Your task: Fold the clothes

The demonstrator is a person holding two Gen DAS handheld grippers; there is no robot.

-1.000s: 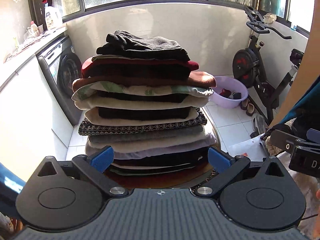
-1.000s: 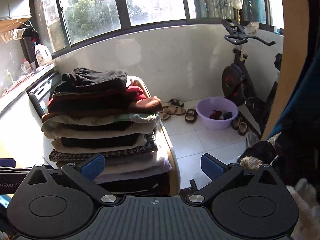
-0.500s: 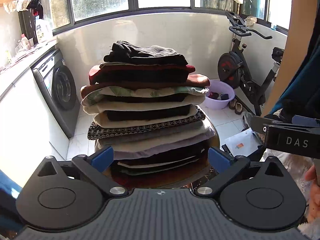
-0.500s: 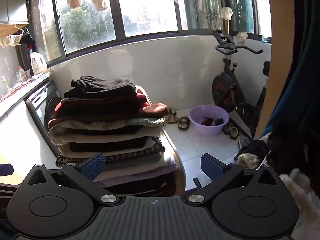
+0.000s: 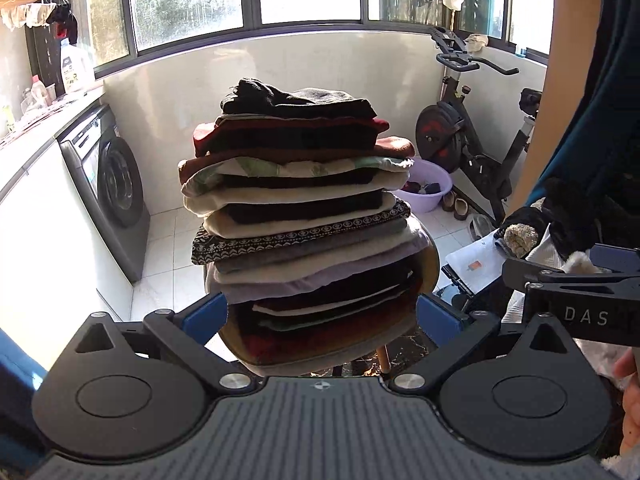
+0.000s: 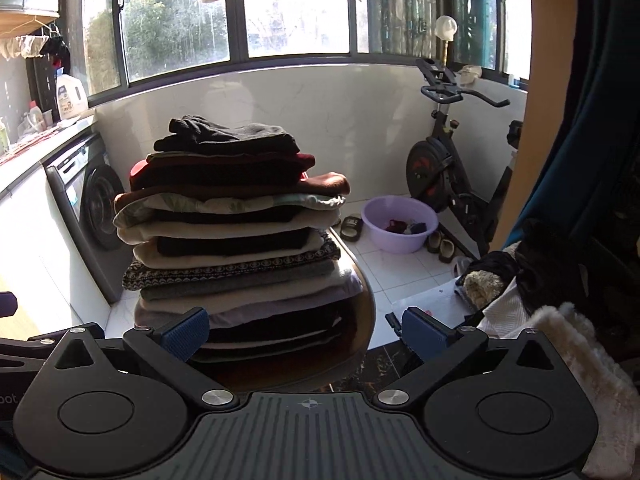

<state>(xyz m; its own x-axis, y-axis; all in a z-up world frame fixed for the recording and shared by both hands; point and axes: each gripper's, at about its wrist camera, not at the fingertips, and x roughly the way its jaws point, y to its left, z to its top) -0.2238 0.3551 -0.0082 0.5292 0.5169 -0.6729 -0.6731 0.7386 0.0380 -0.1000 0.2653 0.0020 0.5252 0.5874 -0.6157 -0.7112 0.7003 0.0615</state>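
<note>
While both tongs hang in the air, a tall pile of folded clothes (image 5: 296, 208) sits on a round chair (image 5: 430, 256) in front of them. The left gripper (image 5: 320, 312) is spread wide and holds nothing. The right gripper (image 6: 306, 330) is spread wide too, and it is empty. A black top (image 5: 300, 100) lies on the very top of the pile. More clothes that are not folded (image 6: 552, 280) lie in a heap on the right side. A washing machine (image 5: 116, 184) stands on the left by the wall. A purple tub (image 6: 398, 222) sits on the floor beside an exercise bike (image 6: 448, 168). Some slippers (image 6: 352, 226) lie near the tub.
</note>
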